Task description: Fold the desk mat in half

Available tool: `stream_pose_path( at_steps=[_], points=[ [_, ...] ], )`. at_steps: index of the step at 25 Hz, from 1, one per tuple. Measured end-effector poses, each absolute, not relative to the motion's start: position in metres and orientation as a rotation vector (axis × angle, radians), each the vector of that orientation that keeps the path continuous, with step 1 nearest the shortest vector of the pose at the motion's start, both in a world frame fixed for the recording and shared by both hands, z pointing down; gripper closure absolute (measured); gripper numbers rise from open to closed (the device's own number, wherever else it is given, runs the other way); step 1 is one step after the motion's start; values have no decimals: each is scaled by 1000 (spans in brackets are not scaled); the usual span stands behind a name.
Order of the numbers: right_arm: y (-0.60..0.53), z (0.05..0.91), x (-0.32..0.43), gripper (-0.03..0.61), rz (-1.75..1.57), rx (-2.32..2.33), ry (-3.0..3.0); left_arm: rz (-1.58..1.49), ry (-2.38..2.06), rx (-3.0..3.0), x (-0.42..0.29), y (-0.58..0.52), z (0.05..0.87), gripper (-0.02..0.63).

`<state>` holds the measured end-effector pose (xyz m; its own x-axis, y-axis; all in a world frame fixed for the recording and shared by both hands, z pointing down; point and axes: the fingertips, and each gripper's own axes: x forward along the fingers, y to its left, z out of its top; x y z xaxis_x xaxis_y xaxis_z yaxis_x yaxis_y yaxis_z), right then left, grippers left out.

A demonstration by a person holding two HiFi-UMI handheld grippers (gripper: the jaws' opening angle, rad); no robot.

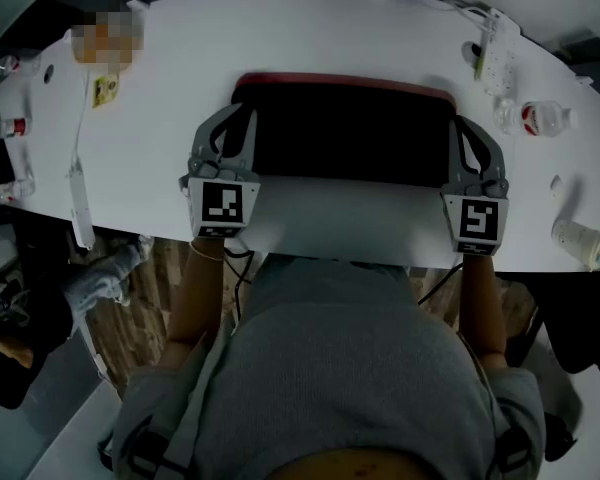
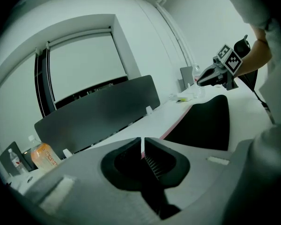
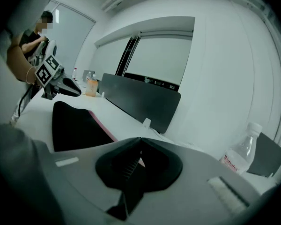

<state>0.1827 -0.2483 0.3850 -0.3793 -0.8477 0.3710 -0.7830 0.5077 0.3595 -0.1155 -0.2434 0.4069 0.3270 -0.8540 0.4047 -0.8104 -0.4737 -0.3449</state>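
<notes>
With the left gripper (image 2: 143,146) and right gripper (image 3: 139,150) each pinched narrow on the desk mat (image 1: 345,133) edge, carry both sides level, then lay edge squarely on edge.

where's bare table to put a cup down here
The table is bare behind the mat, up to the far edge. It is also bare left of the mat as far as the cable. The right side is more crowded, with a power strip, a bottle and a cup.
</notes>
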Motion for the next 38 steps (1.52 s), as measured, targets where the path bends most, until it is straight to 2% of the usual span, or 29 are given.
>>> stream_pose_path(
  at_steps=[6,10,16,17,25,28,31,38],
  points=[
    [-193,407,156,577,1,1211,-2343,-801,1390,-2647,-76,-207,407,614],
    [-179,426,180,567,133,1324,-2257,-807,1319,-2744,-60,-189,417,614],
    [-182,457,218,365,337,1400,-2148,-808,1147,-2855,-17,-182,424,612],
    [-183,461,219,359,353,1399,-2143,-792,1111,-2869,-5,-183,423,612],
    [-214,481,220,385,332,1516,-2065,-751,831,-3000,61,-167,429,612],
    [-220,483,221,391,333,1541,-2065,-806,762,-3014,67,-157,439,612],
    [-223,483,222,401,320,1542,-2062,-852,770,-2999,66,-154,450,572],
    [-228,473,224,408,291,1555,-2066,-968,827,-2811,70,-162,471,572]
  ],
)
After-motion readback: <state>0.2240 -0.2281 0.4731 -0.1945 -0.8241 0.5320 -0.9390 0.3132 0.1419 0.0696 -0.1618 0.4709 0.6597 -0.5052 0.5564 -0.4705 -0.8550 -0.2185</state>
